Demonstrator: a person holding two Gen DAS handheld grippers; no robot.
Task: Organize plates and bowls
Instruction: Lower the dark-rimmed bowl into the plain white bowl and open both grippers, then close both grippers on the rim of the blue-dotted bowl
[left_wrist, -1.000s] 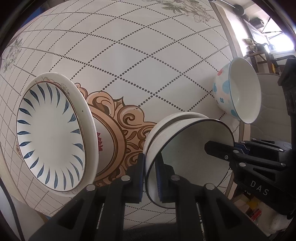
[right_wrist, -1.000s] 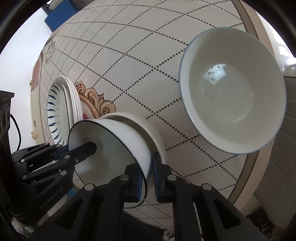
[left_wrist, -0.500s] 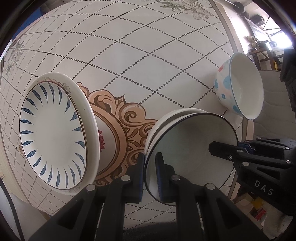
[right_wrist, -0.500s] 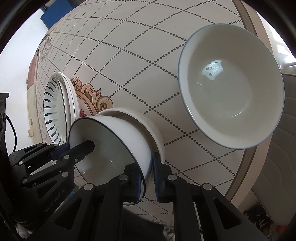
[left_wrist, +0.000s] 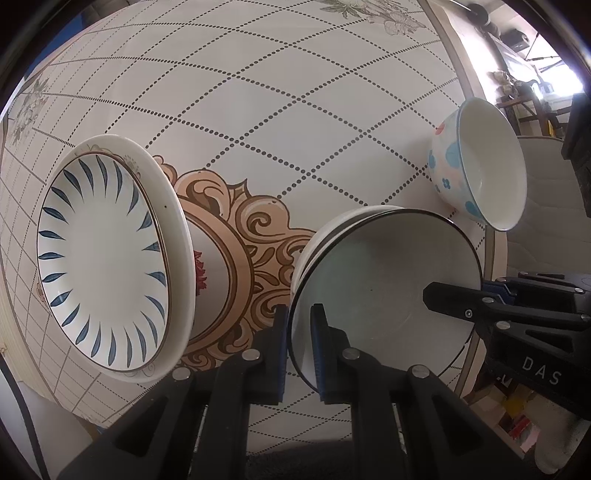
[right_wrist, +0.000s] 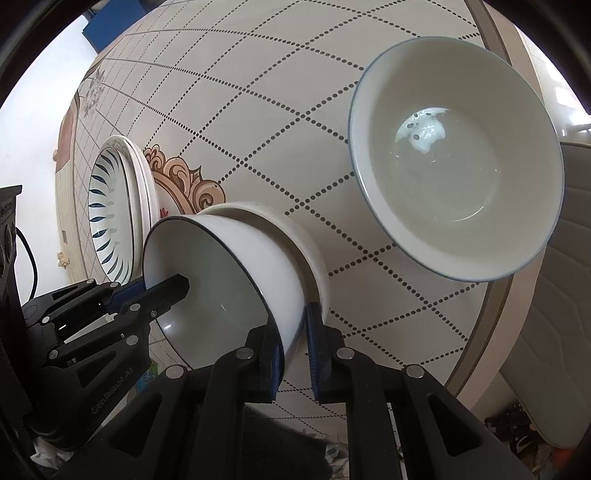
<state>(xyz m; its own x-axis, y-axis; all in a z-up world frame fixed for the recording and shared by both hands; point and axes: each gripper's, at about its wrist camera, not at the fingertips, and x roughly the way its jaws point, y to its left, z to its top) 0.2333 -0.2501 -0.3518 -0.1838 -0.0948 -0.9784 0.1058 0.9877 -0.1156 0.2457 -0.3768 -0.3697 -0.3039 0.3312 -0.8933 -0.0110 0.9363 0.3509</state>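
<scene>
A white bowl with a dark rim (left_wrist: 384, 291) (right_wrist: 236, 280) is held above a second white bowl (left_wrist: 332, 229) (right_wrist: 306, 243) that stands on the table, partly nested in it. My left gripper (left_wrist: 298, 343) is shut on the near rim of the dark-rimmed bowl. My right gripper (right_wrist: 293, 347) is shut on the opposite rim. Each gripper shows in the other's view, the right one (left_wrist: 480, 302) and the left one (right_wrist: 147, 295). A stack of plates topped by a plate with blue leaf marks (left_wrist: 103, 254) (right_wrist: 110, 218) lies to the left.
A larger bowl with blue and pink spots outside (left_wrist: 476, 162) (right_wrist: 458, 155) stands near the table's right edge (right_wrist: 495, 332). The round table (left_wrist: 258, 92) has a dotted diamond pattern and a tan ornament in its middle. A grey chair (right_wrist: 569, 258) stands beyond the edge.
Both grippers have lifted the dark-rimmed bowl a little, and the view has drawn back slightly. The plates and the spotted bowl have not moved.
</scene>
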